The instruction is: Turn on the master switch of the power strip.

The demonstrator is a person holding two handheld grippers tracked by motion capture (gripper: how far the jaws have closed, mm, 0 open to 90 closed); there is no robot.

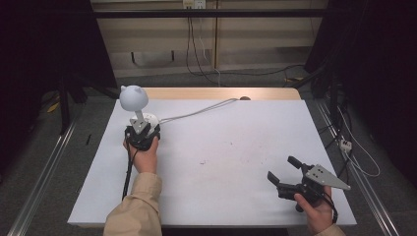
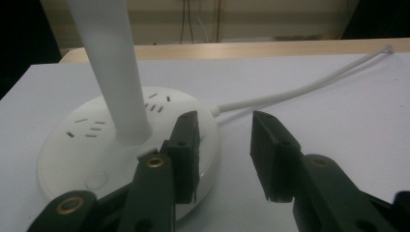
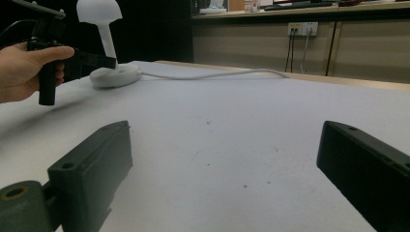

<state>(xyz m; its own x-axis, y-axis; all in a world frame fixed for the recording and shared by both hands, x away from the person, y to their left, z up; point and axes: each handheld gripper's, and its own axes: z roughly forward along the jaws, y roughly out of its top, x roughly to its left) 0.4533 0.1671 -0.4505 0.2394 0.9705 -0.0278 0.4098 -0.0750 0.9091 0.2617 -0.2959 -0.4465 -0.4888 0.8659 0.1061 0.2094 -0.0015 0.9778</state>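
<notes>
— Where is the lamp (image 1: 136,109)?

— Near the far left corner of the table (image 1: 236,147), on the white sheet. Its round base (image 2: 87,145) sits flat, the stem (image 2: 113,72) rises close to upright with a slight lean, and the rounded head (image 1: 133,97) tops it. The cord (image 1: 196,112) runs off the base toward the far edge, out to the right.

— And which gripper is on it?

— The left gripper (image 2: 225,154), by far the nearer. Seen along its own jaws, they stand narrowly apart with nothing between them. One jaw lies over the near rim of the base, just beside the foot of the stem; the other hangs past the rim, over bare sheet. So the stem lies ahead and off to one side of the gap, not inside it.

— Does the jaw touch the base?

— I can't tell from these pictures; it overlaps the rim, no more than that is sure.

— So what does the next move hinge on?

— My judgement: the stem's long axis is vertical and the jaws close sideways, so they already suit it — the gap only has to shift across toward the stem and go forward before closing. If the base rim is the aim instead, the jaws would need to turn.

— The other hand?

— The right gripper (image 1: 285,172) rests well apart, by the near right corner, jaws wide and empty, pointing across the table toward the lamp.
</notes>
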